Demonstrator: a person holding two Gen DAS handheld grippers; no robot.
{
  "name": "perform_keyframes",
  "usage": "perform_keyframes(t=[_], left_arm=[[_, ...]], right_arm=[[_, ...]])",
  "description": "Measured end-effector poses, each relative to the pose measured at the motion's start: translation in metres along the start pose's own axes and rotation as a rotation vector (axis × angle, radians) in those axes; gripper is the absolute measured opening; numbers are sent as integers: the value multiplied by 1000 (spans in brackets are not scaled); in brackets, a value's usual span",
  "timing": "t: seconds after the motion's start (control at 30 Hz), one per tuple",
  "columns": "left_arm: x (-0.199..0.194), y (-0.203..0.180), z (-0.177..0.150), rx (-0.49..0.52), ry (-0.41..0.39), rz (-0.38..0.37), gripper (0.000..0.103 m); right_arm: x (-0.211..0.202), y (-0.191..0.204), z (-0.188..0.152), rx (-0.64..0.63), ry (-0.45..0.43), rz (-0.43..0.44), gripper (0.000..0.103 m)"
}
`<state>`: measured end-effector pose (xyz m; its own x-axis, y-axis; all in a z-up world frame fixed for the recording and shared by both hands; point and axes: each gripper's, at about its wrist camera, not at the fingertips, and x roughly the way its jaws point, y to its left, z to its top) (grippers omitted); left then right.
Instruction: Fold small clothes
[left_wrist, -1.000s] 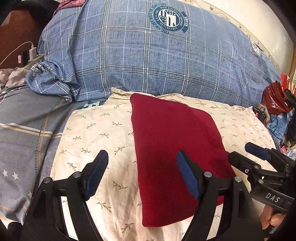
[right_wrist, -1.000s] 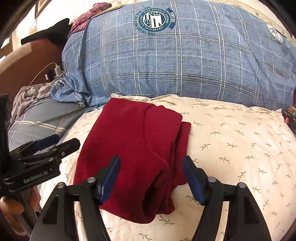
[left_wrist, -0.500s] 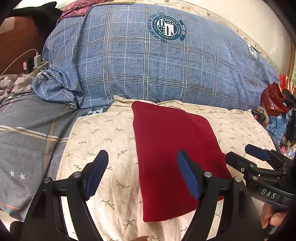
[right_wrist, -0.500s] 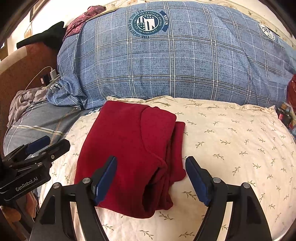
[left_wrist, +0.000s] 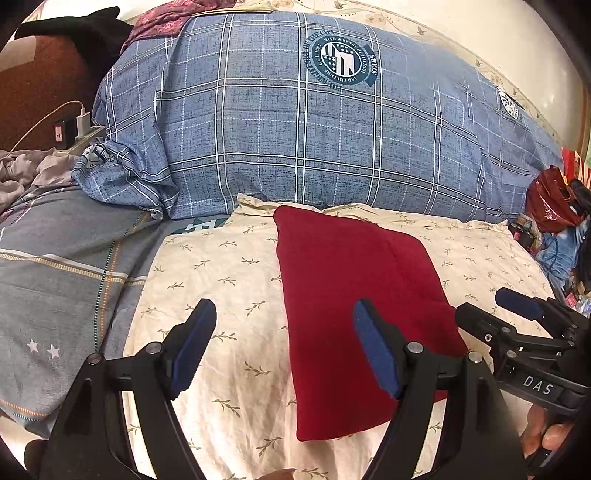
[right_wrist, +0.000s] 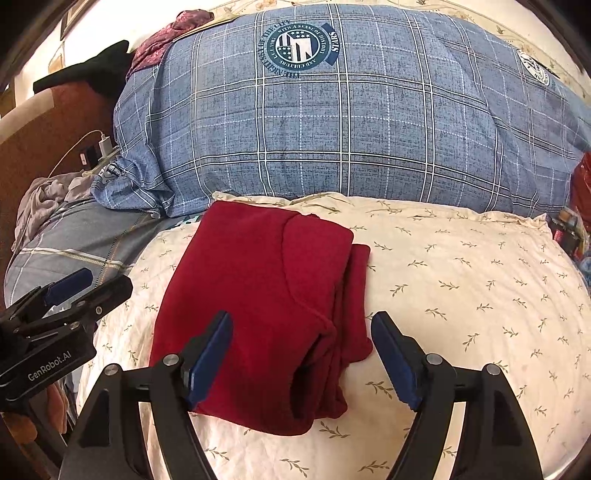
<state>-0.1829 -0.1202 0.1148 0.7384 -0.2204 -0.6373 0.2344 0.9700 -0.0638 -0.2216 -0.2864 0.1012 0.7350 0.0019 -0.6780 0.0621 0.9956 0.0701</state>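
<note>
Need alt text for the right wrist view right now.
A folded red garment lies on a cream leaf-print pillow, with the open right gripper above its near edge. A blue plaid pillow sits behind.

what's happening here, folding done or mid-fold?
A person holds two handheld grippers over a bed. The red garment lies folded into a compact rectangle on the cream leaf-print pillow, in front of a blue plaid pillow. The left gripper and right gripper are both open and hold nothing; they hover near the garment's near edge. The fold looks finished, though the right-side layers are a bit uneven.
</note>
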Motion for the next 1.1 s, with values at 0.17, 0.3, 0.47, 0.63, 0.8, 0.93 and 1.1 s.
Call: perform_keyframes(t=[0.17, 0.3, 0.47, 0.63, 0.8, 0.93, 1.1], left_arm=[[3, -1, 0, 6, 10, 10, 76], [5, 0, -1, 2, 16, 2, 76], [9, -3, -3, 13, 25, 4, 77], [13, -5, -4, 15, 32, 7, 76], [14, -5, -5, 14, 34, 7, 77], [17, -7, -5, 15, 40, 8, 77], [18, -10, -6, 27, 41, 9, 76]], right_arm=[[1, -2, 1, 5, 7, -2, 79], [3, -7, 0, 15, 11, -12, 80], [7, -6, -2, 17, 23, -7, 80], [11, -3, -4, 9, 33, 2, 80], [13, -4, -4, 12, 35, 2, 80], [15, -6, -4, 19, 41, 1, 80], [16, -6, -5, 14, 43, 1, 80]])
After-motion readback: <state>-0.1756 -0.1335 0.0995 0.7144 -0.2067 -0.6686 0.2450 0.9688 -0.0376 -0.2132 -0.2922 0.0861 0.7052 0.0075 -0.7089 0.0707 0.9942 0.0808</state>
